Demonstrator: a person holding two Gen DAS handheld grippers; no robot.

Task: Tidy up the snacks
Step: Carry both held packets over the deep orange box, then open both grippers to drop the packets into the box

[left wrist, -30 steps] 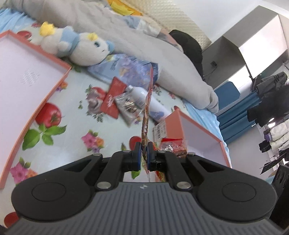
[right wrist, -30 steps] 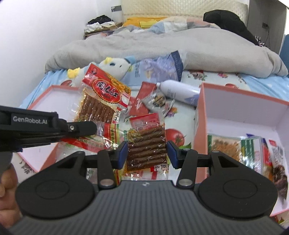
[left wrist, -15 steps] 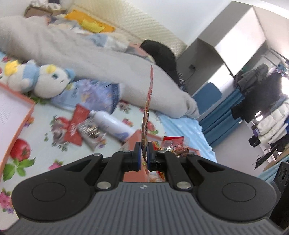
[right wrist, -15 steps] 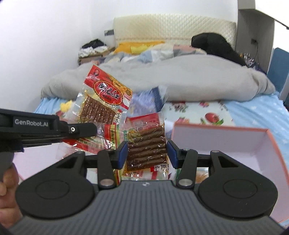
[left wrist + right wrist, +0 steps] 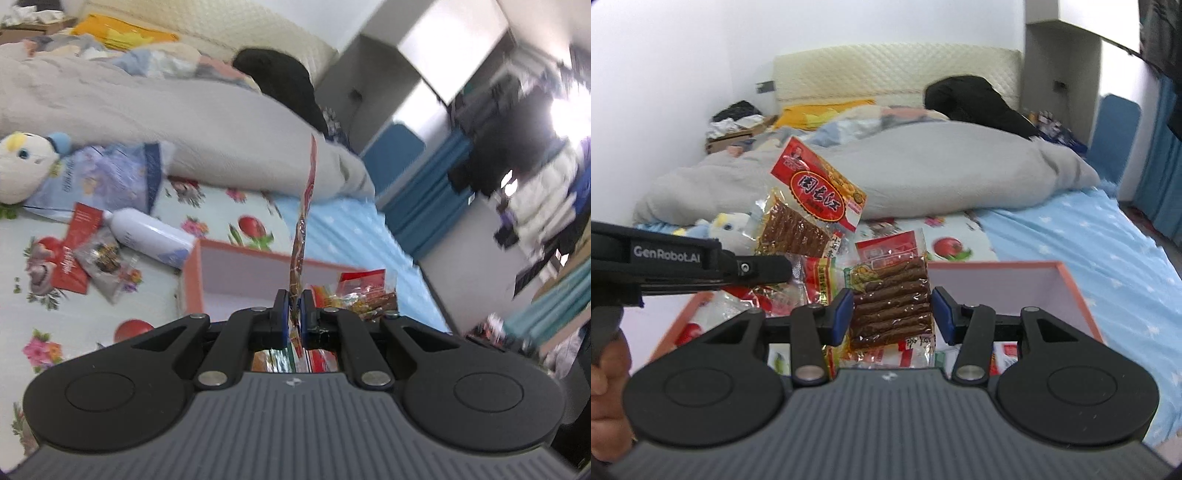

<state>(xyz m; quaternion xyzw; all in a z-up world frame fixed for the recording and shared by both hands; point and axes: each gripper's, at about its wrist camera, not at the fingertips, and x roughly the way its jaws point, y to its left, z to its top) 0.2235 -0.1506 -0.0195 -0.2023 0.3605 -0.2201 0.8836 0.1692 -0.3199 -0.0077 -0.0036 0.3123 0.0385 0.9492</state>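
Bed farther below than before; left tongs (image 5: 293, 322) clamp red snack pack (image 5: 306, 206), right tongs (image 5: 892, 314) closing around stick packet (image 5: 892, 299).

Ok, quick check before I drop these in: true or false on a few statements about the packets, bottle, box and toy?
1. The left tongs are shut on a snack packet. True.
2. The white bottle lies inside the orange box. False: it lies on the floral sheet, beside the box.
3. The plush toy lies by the grey duvet. True.
4. The orange box is empty. False: packets show inside it.
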